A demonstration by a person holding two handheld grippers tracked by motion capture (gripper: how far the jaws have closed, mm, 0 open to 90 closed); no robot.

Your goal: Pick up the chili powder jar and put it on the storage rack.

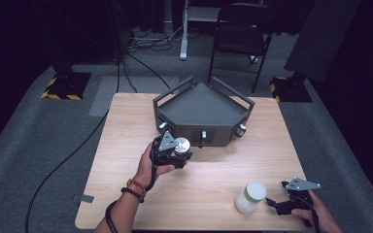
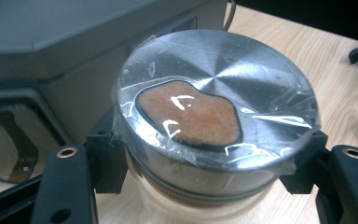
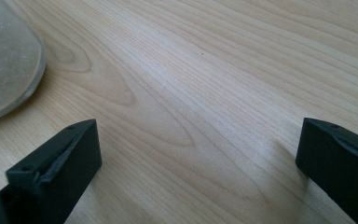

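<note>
Left claw (image 1: pixel 178 156) is clamped on a small jar with a shiny metal lid (image 2: pixel 214 107), jaws pressing on either side just under the lid. The lid is covered in clear film and has an orange-brown patch on top. In the high view the jar sits in the claw above the table, just in front of the near face of the dark grey tray box (image 1: pixel 201 104); whether its base touches the wood, can't tell. Left hand (image 1: pixel 150 167) wraps the claw body, beaded bracelets on the wrist.

Right claw (image 1: pixel 277 204) is spread wide with nothing between its jaws, low over the wood at the near right corner. Just left of it stands a white-lidded plastic jar (image 1: pixel 250 196), upright, close but apart from the jaws.

Step in hand looks like carrying the metal-lid jar clear of the box. To do it well: keep the squeeze even, keep the jar level since the film is slick and the grip sits high, and lift straight before moving sideways so it doesn't clip the box's knobs.

Surface: light wood table (image 1: pixel 126 126), otherwise bare. Room: grey carpet, black cables on the floor, a folding chair (image 1: pixel 240 29) behind the table, yellow-black striped stand bases at far left and far right, dark drapes around.
</note>
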